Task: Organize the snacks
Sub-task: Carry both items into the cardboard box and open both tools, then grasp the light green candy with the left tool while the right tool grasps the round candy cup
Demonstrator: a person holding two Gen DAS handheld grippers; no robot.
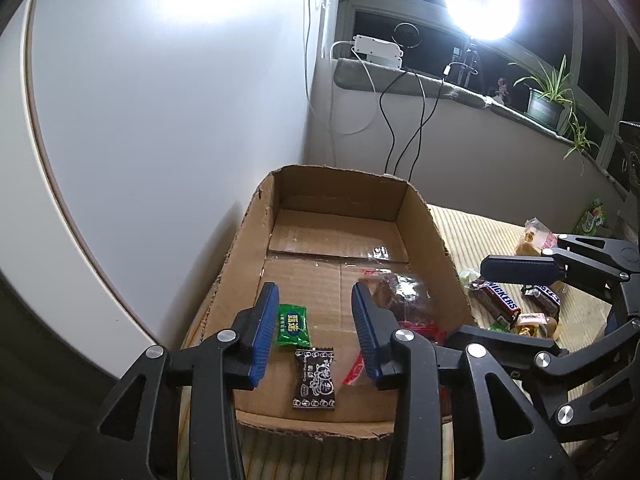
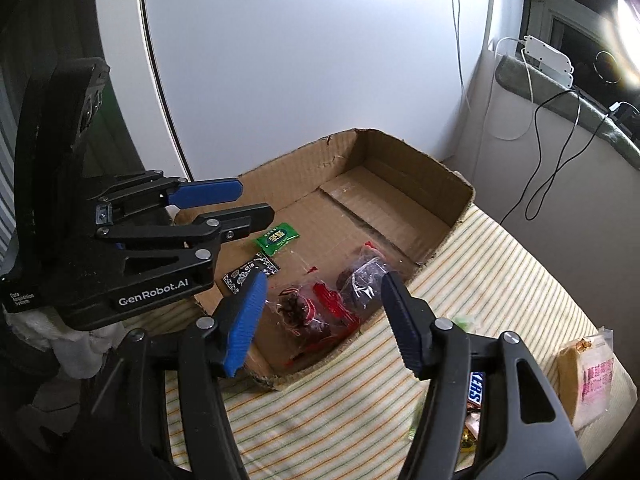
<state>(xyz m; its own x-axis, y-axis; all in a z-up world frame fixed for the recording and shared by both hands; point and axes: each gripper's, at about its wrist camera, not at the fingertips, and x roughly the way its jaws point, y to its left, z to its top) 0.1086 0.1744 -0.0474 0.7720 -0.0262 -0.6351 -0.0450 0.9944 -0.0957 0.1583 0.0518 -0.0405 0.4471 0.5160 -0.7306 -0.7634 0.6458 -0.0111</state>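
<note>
1. The left tool (image 1: 314, 332) sits nearest the lens in the left wrist view, its blue-padded fingers spread wide and holding nothing, poised over the near end of the cardboard box (image 1: 436, 232).
2. Between those fingers, on the box floor, lie a green candy packet (image 1: 294, 326) with pale lettering and, just toward 6 o'clock of it, a dark brown candy wrapper (image 1: 315, 378) printed with white figures and twisted ends.
3. At 3 o'clock of these, against the box's right wall, rests a clear bag of dark dried fruit (image 1: 404, 294) with red printing.
4. The right tool (image 2: 322, 320) is likewise released and empty, hovering above the box's near corner; the fruit bag (image 2: 360, 280) and a second, similar clear pouch (image 2: 298, 308) show between its fingers.
5. Outside the box, at 3 o'clock in the left wrist view, a brown Snickers bar (image 1: 496, 300) lies on the striped cloth (image 1: 480, 224), near a second bar (image 1: 546, 298) and some gold-wrapped sweets that are partly hidden.
6. A pale pastry in a clear wrapper with pink print (image 2: 588, 376) lies at 4 o'clock in the right wrist view, perhaps a cake.
</note>
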